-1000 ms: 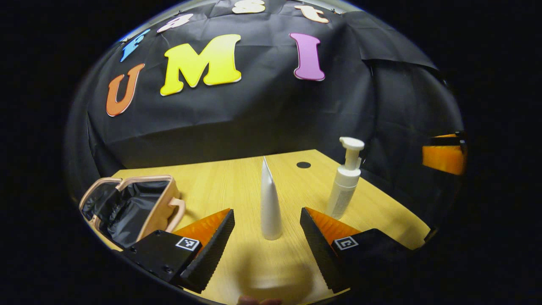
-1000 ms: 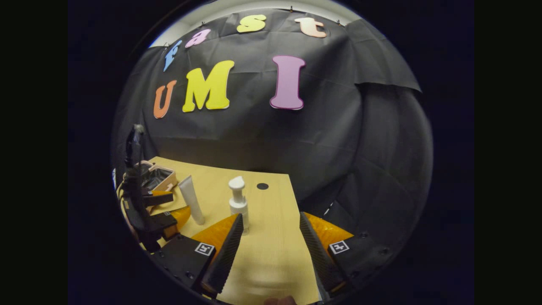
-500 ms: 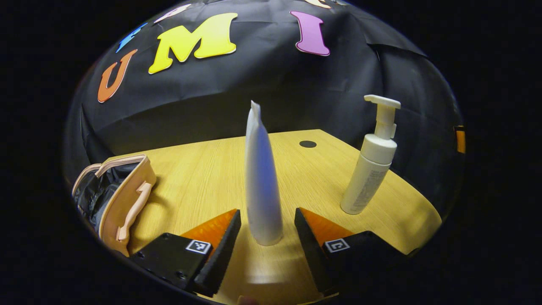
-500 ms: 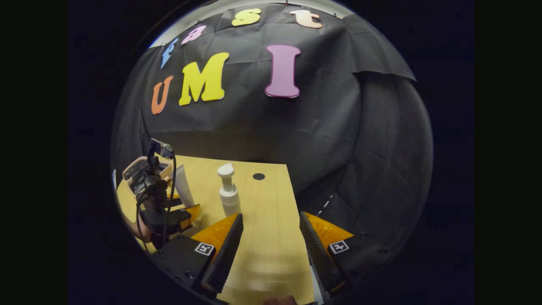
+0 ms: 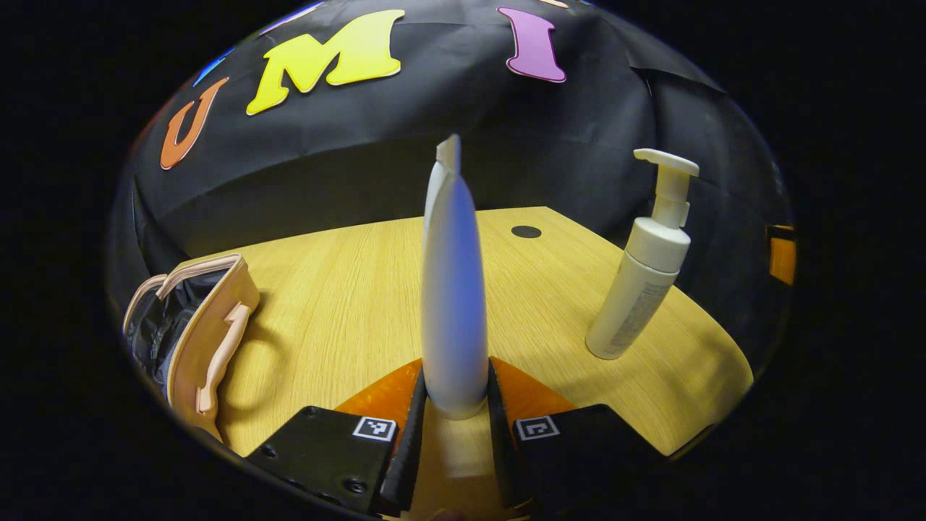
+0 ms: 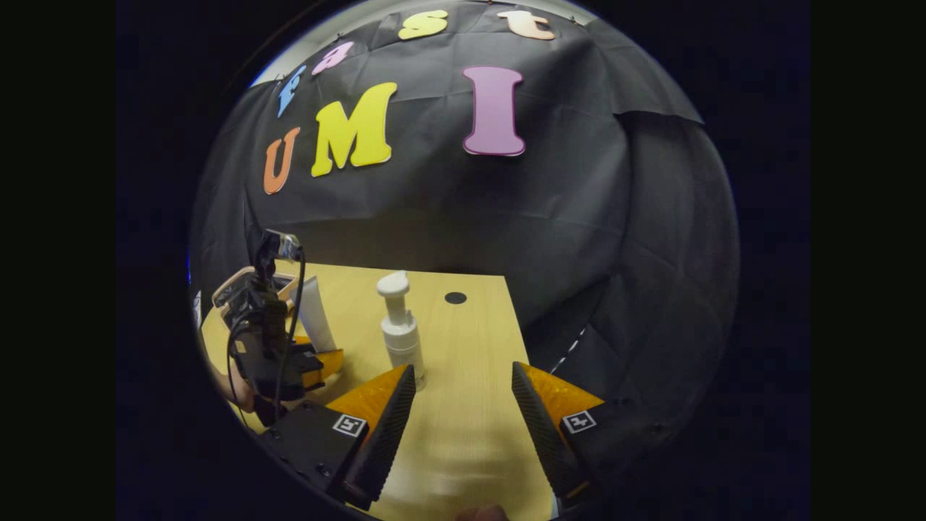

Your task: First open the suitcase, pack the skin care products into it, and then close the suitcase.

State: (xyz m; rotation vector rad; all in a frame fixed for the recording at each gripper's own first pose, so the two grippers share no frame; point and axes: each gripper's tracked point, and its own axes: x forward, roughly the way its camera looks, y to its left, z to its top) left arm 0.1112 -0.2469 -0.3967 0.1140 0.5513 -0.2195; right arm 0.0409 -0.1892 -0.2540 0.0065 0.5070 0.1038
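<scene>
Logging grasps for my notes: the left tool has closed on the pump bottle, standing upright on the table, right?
Not quite. The left gripper view shows the left tool closed on the white tube, standing upright on the table; the pump bottle stands apart, untouched.

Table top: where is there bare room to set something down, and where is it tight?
Bare wood lies between the open suitcase and the white tube, and behind the tube toward the dark hole. It is tighter between tube and pump bottle, and at the left tongs shut on the tube.

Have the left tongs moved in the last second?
Yes. The left tongs came forward across the table and shut on the white tube.
</scene>
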